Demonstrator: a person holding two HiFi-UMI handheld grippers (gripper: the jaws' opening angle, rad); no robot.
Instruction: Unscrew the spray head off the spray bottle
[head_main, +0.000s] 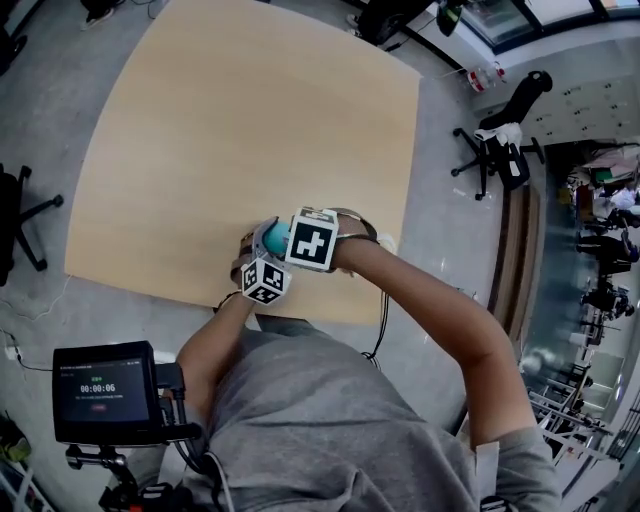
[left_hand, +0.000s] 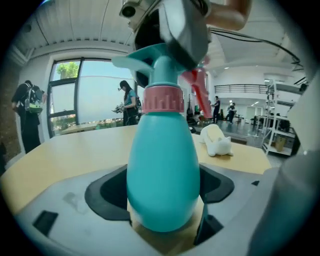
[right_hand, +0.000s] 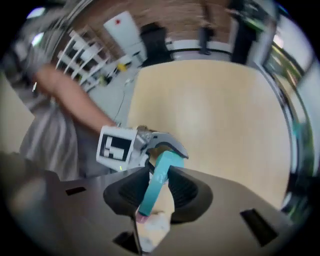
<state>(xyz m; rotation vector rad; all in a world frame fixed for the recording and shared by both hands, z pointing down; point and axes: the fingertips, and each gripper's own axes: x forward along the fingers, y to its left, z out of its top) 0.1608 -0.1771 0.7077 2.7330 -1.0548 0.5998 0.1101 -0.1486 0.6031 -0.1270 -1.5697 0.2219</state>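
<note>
Your left gripper (left_hand: 162, 192) clamps the belly of the spray bottle (left_hand: 162, 150) over the near edge of the table (head_main: 250, 130), and your right gripper (right_hand: 156, 192) has its fingers (right_hand: 187, 192) closed on the teal spray head (right_hand: 159, 172) from above. Hold the left hand stiff so the smooth, rounded body cannot spin, and twist the right wrist about the bottle's own axis rather than levering the neck sideways. If the pink collar (left_hand: 162, 102) does not turn with the head, regrip lower, on the collar.

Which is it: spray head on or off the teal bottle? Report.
On: the pink ribbed collar sits on the neck of the teal plastic bottle, teal spray head above it.
</note>
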